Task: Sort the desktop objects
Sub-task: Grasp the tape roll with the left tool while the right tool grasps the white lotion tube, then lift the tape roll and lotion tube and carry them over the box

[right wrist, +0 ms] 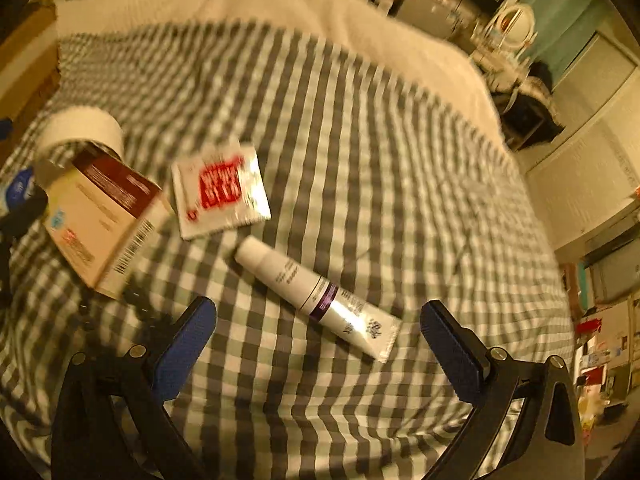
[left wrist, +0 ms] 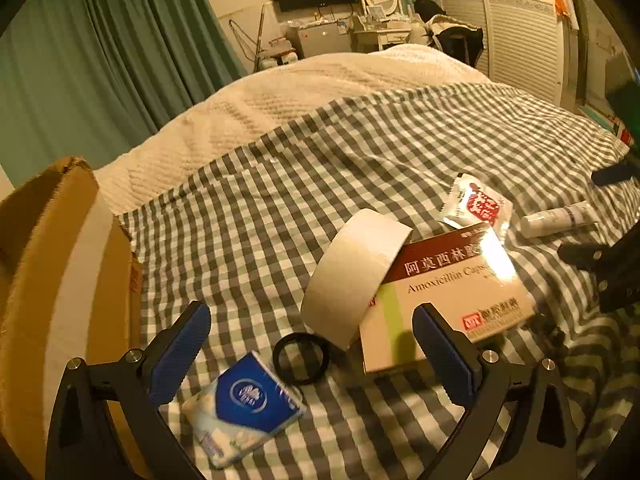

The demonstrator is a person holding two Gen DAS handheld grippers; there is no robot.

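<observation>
I am holding my left gripper (left wrist: 312, 354) wide open and empty over the checked bedspread (left wrist: 360, 152), with a tissue pack (left wrist: 244, 404) and a small black ring (left wrist: 301, 358) lying between its fingers. Just beyond them the tape roll (left wrist: 354, 276) is leaning tilted against the medicine box (left wrist: 452, 300), and the cardboard box (left wrist: 60, 280) is standing at my left as the likely place to sort into.

My right gripper (right wrist: 318, 354) is also spread wide and gripping nothing; the white tube (right wrist: 316, 296) is lying diagonally just ahead of its fingers, with the red-and-white sachet (right wrist: 220, 190) near it and the medicine box beyond.

What I am worrying about:
- The tape roll is only propped, so nudging the medicine box could send it rolling across the bed.
- The bedspread is soft and wrinkled, so pressing down could pinch cloth along with the tissue pack or bury the thin ring.
- The tube is slim and angled to my right fingers; closing without turning could squirt it sideways.
- The right view is blurred, so I am judging its aim loosely.
- Both grippers are working close together and could collide.
</observation>
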